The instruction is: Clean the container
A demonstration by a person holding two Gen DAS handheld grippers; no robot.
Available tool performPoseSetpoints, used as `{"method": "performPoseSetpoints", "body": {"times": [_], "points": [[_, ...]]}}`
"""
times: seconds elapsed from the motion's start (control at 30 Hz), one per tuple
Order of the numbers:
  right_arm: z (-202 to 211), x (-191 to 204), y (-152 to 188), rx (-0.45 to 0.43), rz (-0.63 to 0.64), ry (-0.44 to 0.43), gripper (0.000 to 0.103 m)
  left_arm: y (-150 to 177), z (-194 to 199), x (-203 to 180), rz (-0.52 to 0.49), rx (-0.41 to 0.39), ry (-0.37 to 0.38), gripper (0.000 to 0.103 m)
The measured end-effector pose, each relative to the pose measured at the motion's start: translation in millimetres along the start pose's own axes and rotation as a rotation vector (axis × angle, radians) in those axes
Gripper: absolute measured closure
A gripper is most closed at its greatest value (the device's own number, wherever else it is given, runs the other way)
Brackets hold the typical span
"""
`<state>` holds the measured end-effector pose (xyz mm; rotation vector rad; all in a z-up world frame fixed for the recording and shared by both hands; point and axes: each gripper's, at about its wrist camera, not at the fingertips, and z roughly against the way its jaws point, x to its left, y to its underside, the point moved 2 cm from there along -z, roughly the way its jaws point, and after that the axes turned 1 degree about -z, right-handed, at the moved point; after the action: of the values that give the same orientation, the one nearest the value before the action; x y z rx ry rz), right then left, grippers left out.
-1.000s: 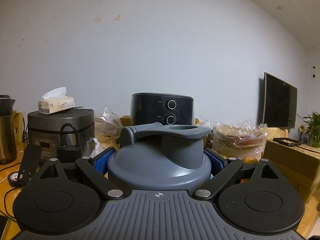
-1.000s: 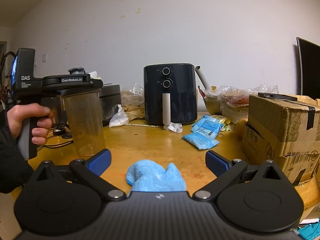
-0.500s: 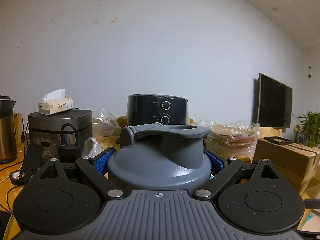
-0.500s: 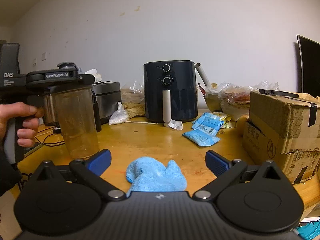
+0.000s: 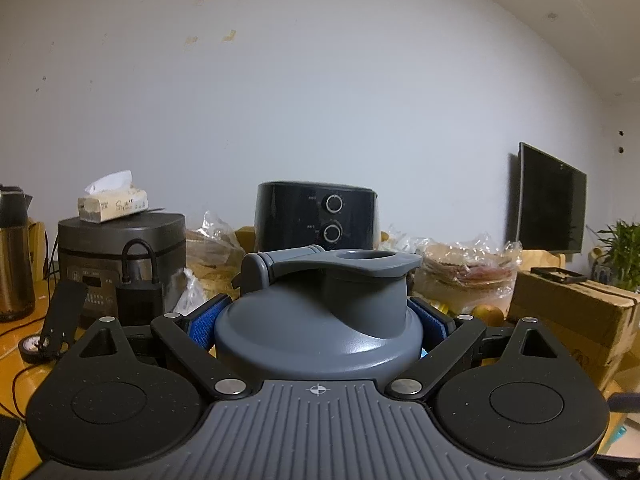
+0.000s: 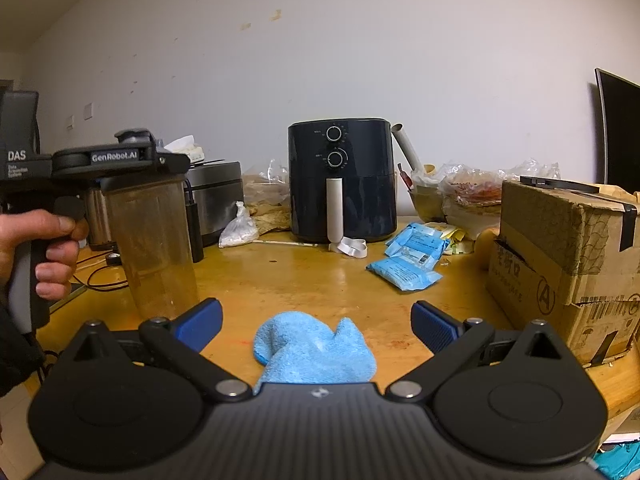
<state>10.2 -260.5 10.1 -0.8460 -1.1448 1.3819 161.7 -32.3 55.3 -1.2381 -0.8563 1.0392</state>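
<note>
The container is a tall translucent shaker bottle (image 6: pixel 154 248) with a grey flip-cap lid (image 5: pixel 320 312). My left gripper (image 5: pixel 318 320) is shut on it just under the lid, blue pads pressed to both sides. In the right wrist view a hand (image 6: pixel 48 256) holds that left gripper (image 6: pixel 120 158), and the bottle hangs upright, its base just above the wooden table (image 6: pixel 304 280). My right gripper (image 6: pixel 316 320) stands open over a crumpled blue cloth (image 6: pixel 316 348) that lies on the table between its fingers, untouched.
A black air fryer (image 6: pixel 340 180) stands at the back, with blue packets (image 6: pixel 408 256) to its right and a cardboard box (image 6: pixel 568 248) at far right. A rice cooker (image 5: pixel 120 252), tissue pack, kettle (image 5: pixel 14 252) and cables crowd the left. Bagged food lies along the wall.
The left gripper has carried the bottle further left and slightly nearer in the right wrist view. The right gripper stays open over the cloth, with a small shift in view.
</note>
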Motion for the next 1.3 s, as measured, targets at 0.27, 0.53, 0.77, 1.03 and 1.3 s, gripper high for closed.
{"method": "performPoseSetpoints", "body": {"times": [0.27, 0.53, 0.77, 1.03, 1.3], "points": [[-1, 2, 1, 0.006, 0.004, 0.001, 0.0, 11, -7, 1, 0.001, 0.018, -0.001, 0.009], [-3, 3, 3, 0.013, 0.003, 0.002, 0.0, 20, -12, 1, 0.005, 0.028, -0.003, 0.009], [-6, 3, 5, 0.02, -0.001, 0.001, 0.0, 26, -9, -6, -0.041, 0.0, 0.009, 0.009], [-10, 3, 7, 0.03, -0.004, -0.002, 0.0, 31, -6, -10, -0.052, -0.026, 0.01, 0.009], [-14, 3, 9, 0.04, -0.003, -0.002, 0.0, 32, -6, -9, -0.053, -0.039, 0.011, 0.008]]}}
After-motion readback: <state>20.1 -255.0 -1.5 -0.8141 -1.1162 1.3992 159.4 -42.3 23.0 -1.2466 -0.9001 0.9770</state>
